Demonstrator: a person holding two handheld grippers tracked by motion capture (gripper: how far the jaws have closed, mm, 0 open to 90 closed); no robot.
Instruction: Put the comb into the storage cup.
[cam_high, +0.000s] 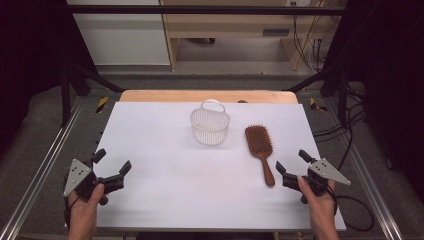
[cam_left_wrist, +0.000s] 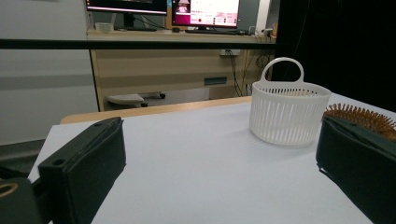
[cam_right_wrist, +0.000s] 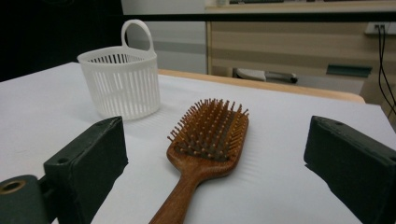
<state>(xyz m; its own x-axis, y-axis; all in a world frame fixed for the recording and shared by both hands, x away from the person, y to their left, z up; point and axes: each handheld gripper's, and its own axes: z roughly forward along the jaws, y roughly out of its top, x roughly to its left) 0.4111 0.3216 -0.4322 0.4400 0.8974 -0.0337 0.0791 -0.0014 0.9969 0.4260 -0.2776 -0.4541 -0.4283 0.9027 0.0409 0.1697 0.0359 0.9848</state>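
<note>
Right gripper view: right gripper (cam_right_wrist: 215, 163) wide open, straddling hairbrush (cam_right_wrist: 205, 144) handle untouched.

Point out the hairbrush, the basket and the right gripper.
hairbrush (cam_right_wrist: 210, 133): right gripper view, on the bristled head.
basket (cam_high: 209, 126): high view, on the slotted front wall.
right gripper (cam_high: 292, 168): high view, midway between its open jaw tips.

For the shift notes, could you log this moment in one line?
left gripper: open | right gripper: open, near hairbrush | basket: upright
</note>
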